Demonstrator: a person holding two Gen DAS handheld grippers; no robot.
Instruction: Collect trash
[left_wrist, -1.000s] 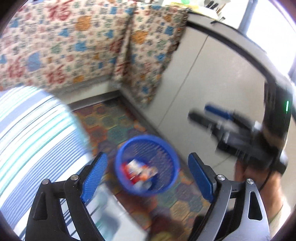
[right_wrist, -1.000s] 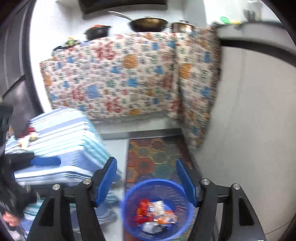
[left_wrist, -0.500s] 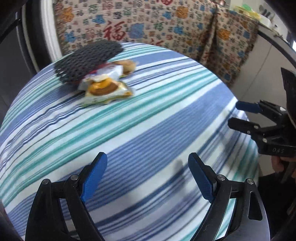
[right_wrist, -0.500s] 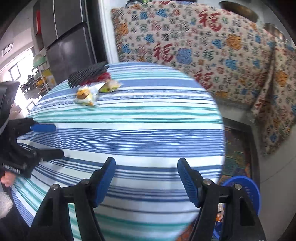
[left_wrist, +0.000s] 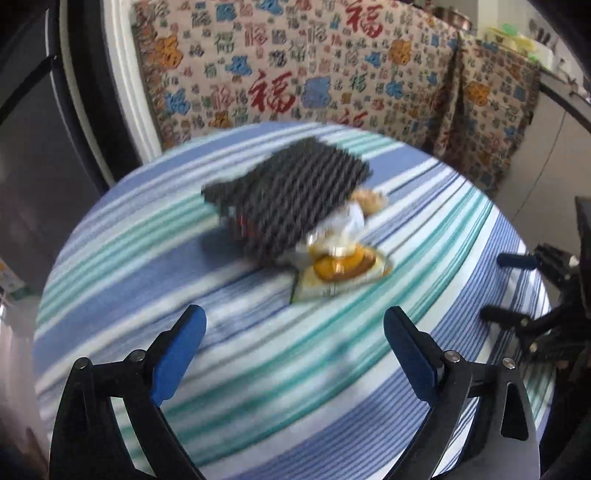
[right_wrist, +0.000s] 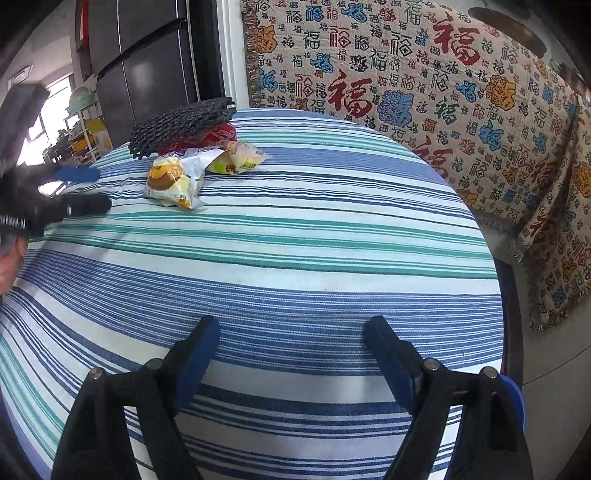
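Two claws, both mine, are opening with nothing between them: left gripper (left_wrist: 291, 328) faces the wrappers (left_wrist: 340, 266) beside the black mat (left_wrist: 291, 195) on the striped table (left_wrist: 258, 369). Right gripper (right_wrist: 291, 332) hangs back. Next I close in on the nearest wrapper.

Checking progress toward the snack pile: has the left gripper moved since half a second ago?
Yes. In the left wrist view the wrapper and black mesh sit lower and larger against the left gripper, so it has advanced toward them over the striped table.
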